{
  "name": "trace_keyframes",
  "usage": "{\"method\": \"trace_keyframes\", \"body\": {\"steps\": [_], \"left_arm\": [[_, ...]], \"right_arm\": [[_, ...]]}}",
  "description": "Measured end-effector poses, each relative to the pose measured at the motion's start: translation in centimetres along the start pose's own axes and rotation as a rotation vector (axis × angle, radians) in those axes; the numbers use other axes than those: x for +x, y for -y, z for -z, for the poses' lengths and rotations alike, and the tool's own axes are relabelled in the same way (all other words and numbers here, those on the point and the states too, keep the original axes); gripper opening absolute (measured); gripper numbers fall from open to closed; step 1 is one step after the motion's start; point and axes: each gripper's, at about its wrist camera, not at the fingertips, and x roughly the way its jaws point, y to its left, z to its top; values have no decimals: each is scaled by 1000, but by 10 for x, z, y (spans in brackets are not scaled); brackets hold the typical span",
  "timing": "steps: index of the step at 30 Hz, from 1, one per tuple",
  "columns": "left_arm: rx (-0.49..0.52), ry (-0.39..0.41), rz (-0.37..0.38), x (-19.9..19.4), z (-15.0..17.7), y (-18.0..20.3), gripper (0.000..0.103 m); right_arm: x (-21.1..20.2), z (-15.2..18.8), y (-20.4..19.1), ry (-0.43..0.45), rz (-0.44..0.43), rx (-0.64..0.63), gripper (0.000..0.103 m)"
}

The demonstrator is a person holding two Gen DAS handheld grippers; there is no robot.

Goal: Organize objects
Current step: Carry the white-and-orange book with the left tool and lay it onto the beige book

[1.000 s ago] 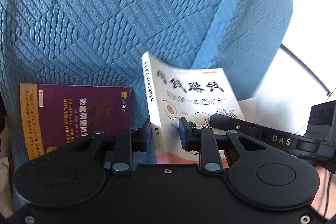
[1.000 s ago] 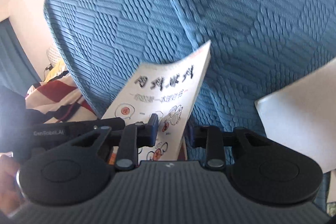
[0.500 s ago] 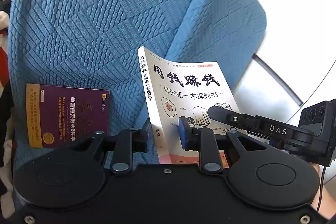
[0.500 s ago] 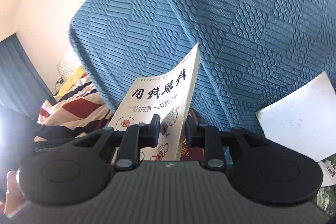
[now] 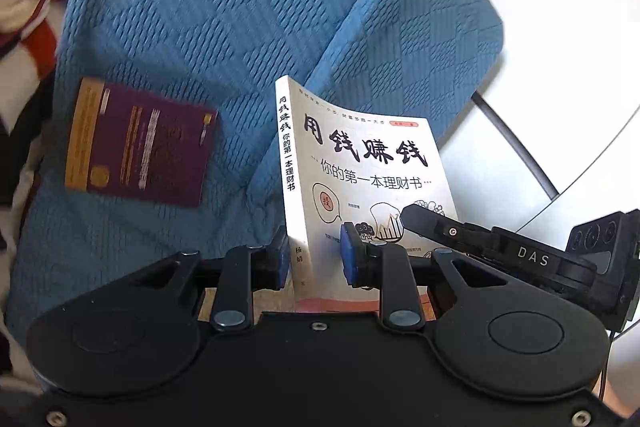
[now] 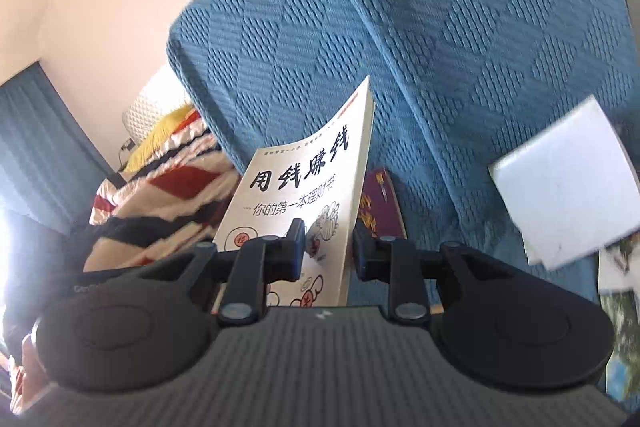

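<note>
A white paperback with black Chinese title lettering (image 5: pixel 360 179) stands upright between both grippers, lifted off the blue cushion. My left gripper (image 5: pixel 314 259) is shut on its spine end, with blue pads on either side. My right gripper (image 6: pixel 328 251) is shut on the book's (image 6: pixel 304 187) opposite long edge; one of its fingers (image 5: pixel 424 221) lies across the cover in the left wrist view. A purple book with an orange band (image 5: pixel 136 143) lies flat on the blue cushion to the left, and shows behind the white book (image 6: pixel 380 203) in the right wrist view.
Two blue textured cushions (image 5: pixel 240 27) stand behind the books. A striped red, white and dark blanket (image 6: pixel 160 187) lies at the left. A white sheet (image 6: pixel 560 183) rests against the cushion at the right. A dark blue curtain (image 6: pixel 40 147) hangs at the far left.
Both grippers have risen and drawn back from the cushions with the white book still held. The purple book stays on the cushion and now looks smaller and further off.
</note>
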Motion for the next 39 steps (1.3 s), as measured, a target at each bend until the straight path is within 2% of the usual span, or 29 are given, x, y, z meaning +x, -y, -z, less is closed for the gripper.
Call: {"method": "trace_keyframes", "body": {"steps": [3, 6, 15, 20, 26, 34, 39], "left_arm": [[-54, -28, -7, 6, 24, -15, 24], [-114, -68, -11, 14, 50, -31, 24], [-198, -161, -69, 49, 112, -57, 24], [-222, -195, -107, 64, 121, -59, 24], [-236, -219, -144, 74, 116, -63, 24], [-260, -235, -174, 76, 126, -71, 24], [-247, -253, -192, 81, 134, -70, 25]], "right_arm": [[4, 22, 8, -33, 15, 37, 28], [10, 43, 14, -63, 32, 22, 27], [29, 100, 55, -170, 74, 63, 27], [38, 116, 72, -210, 102, 78, 27], [50, 127, 86, -238, 102, 97, 28], [58, 141, 88, -233, 87, 50, 28], [61, 151, 91, -239, 108, 33, 28]]}}
